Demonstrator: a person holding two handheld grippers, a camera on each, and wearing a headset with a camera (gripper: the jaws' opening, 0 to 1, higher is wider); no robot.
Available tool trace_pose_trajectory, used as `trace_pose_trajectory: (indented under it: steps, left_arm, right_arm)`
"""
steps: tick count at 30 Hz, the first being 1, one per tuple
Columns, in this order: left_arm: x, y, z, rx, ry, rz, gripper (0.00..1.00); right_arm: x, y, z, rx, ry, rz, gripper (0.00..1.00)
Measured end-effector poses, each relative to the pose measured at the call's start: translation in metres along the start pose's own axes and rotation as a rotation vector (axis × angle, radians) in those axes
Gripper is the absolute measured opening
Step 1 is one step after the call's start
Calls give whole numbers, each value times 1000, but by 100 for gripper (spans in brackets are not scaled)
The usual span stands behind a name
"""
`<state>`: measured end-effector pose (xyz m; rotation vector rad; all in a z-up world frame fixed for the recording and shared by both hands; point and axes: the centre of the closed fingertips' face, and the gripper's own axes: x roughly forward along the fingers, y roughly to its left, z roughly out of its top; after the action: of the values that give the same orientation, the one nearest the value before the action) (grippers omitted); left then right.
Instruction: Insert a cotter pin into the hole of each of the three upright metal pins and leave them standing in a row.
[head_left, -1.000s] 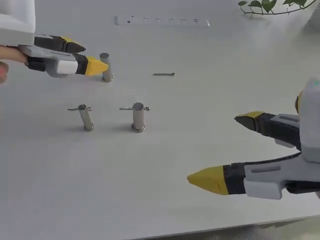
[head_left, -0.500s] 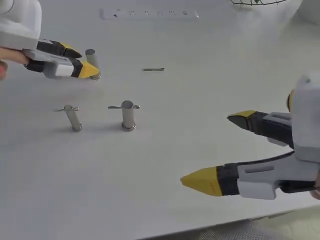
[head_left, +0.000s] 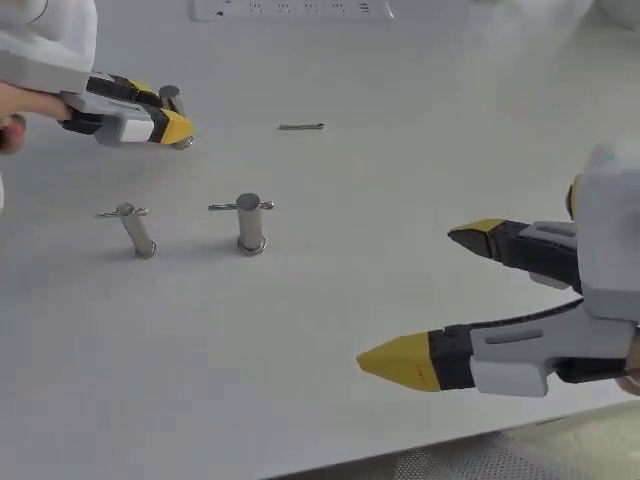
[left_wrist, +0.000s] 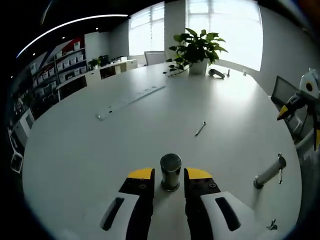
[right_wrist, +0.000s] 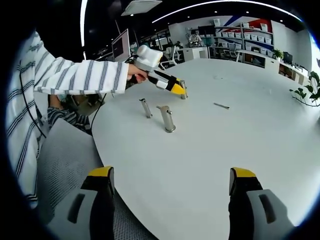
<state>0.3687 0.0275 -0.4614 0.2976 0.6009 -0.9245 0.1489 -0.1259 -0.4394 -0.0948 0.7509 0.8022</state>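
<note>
Three upright metal pins stand on the white table. Two carry a cotter pin through the top: the left pin (head_left: 135, 230) and the middle pin (head_left: 248, 222). The bare pin (head_left: 171, 96) (left_wrist: 171, 171) stands at the far left, between the jaws of my left gripper (head_left: 166, 110) (left_wrist: 170, 174), which are shut on it. A loose cotter pin (head_left: 300, 127) (left_wrist: 200, 128) lies flat to the right of it. Near the table's front edge my right gripper (head_left: 425, 298) (right_wrist: 172, 172) hovers open, holding nothing.
A white power strip (head_left: 290, 9) lies along the far side of the table. A potted plant (left_wrist: 197, 45) stands beyond it. A person's striped sleeve (right_wrist: 80, 75) reaches in over the table edge, and a mesh chair (right_wrist: 65, 165) stands below that edge.
The left gripper's jaws have drawn together around the bare pin. The right gripper has stayed open and has barely moved. The head camera has tilted, so the whole scene has slid up.
</note>
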Motion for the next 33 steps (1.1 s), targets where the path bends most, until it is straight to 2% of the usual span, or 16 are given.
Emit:
trace_pose_trajectory:
  steps: [3, 6, 10, 13, 16, 27, 29, 30, 33]
  left_arm:
    - [1, 2, 0, 5, 2, 16, 16]
    - [1, 3, 1, 6, 5, 25, 19]
    - [5, 1, 0, 8, 7, -7, 11]
    - [5, 3, 0, -46, 11, -9, 10]
    - [4, 4, 0, 7, 17, 4, 10]
    - [4, 9, -2, -38, 33, 54, 9]
    - [2, 8, 2, -27, 21, 58, 9]
    - [0, 9, 7, -28, -1, 64, 9]
    - [-3, 10, 16, -53, -30, 69, 9]
  right_arm:
    - [-1, 1, -1, 9, 1, -1, 94]
    - [-2, 2, -3, 11, 3, -1, 94]
    - [-2, 3, -5, 14, 10, -2, 93]
    - [-2, 4, -5, 14, 12, -3, 93]
    - [-3, 4, -5, 10, 12, -2, 93]
    - [-5, 5, 0, 12, -10, -6, 92]
    - [-6, 5, 0, 10, -10, -9, 92]
    - [-7, 4, 0, 10, -11, -10, 92]
    - [-9, 3, 3, 20, -31, -13, 92]
